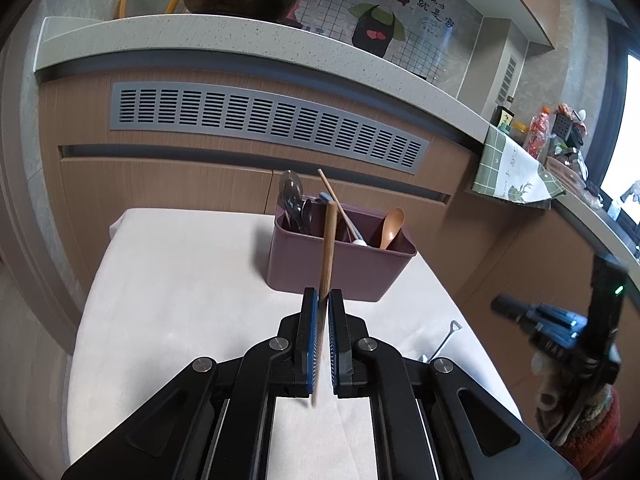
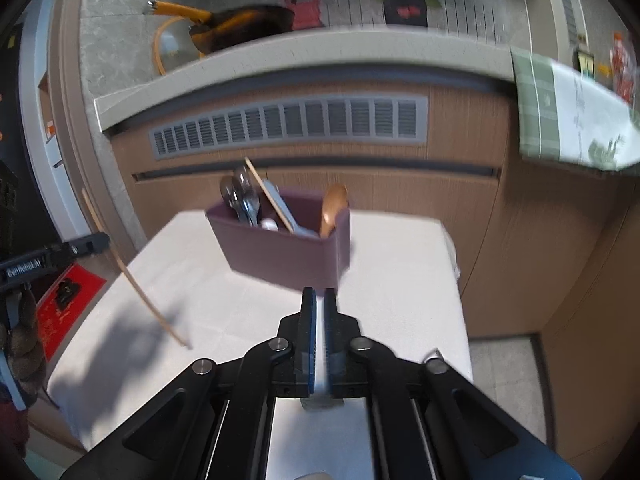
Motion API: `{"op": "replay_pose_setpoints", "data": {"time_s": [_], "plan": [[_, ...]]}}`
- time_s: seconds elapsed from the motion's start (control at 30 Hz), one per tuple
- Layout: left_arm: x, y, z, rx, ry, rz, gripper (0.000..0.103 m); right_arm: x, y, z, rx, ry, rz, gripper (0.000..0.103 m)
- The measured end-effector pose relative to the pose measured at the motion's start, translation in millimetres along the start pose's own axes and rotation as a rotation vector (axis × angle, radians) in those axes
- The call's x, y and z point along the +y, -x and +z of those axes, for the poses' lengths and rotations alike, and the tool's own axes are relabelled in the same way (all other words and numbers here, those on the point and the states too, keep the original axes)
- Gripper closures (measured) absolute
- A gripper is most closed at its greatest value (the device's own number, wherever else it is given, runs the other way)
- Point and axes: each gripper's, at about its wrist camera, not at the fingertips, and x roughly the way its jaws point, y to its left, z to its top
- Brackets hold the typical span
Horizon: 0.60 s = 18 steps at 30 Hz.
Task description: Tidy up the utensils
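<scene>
The left gripper (image 1: 323,300) is clamped on a wooden chopstick (image 1: 327,248). The right gripper (image 2: 319,300), nearly closed, holds nothing visible. The purple utensil holder (image 2: 280,254) sits at twelve o'clock. The left tool reads "GenRobot.AI" (image 2: 24,268).

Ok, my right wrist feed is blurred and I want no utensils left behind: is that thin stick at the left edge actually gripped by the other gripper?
Observer: Yes. In the left wrist view the left gripper has its jaws shut on the wooden chopstick, which stands upright through them.
Operator: Is anything loose on the table that I might miss?
Observer: One small metal utensil lies on the white table to that gripper's right, partly hidden by its linkage.
</scene>
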Motion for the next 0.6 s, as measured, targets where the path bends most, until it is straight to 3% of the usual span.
{"op": "replay_pose_setpoints", "data": {"time_s": [0.03, 0.1, 0.27, 0.37, 0.5, 0.53, 0.6], "plan": [[0, 0, -1, -0.001, 0.002, -0.001, 0.098, -4, -3, -6, 0.023, -0.001, -0.005, 0.084], [1, 0, -2, 0.0, 0.008, -0.005, 0.098, -16, -15, -26, 0.105, -0.01, -0.003, 0.079], [3, -6, -4, 0.013, 0.011, -0.011, 0.098, -38, -39, -66, 0.231, -0.095, -0.021, 0.079], [4, -9, -6, 0.027, 0.009, -0.007, 0.098, -28, -43, -77, 0.222, 0.004, -0.001, 0.079], [9, -11, -8, 0.036, 0.021, 0.007, 0.098, 0, -45, -85, 0.213, 0.272, -0.01, 0.078], [11, -13, -9, 0.042, 0.031, 0.014, 0.098, 0, -43, -83, 0.195, 0.297, -0.017, 0.078], [18, -18, -13, 0.056, 0.048, 0.034, 0.098, -25, -49, -71, 0.204, 0.173, -0.03, 0.078]]}}
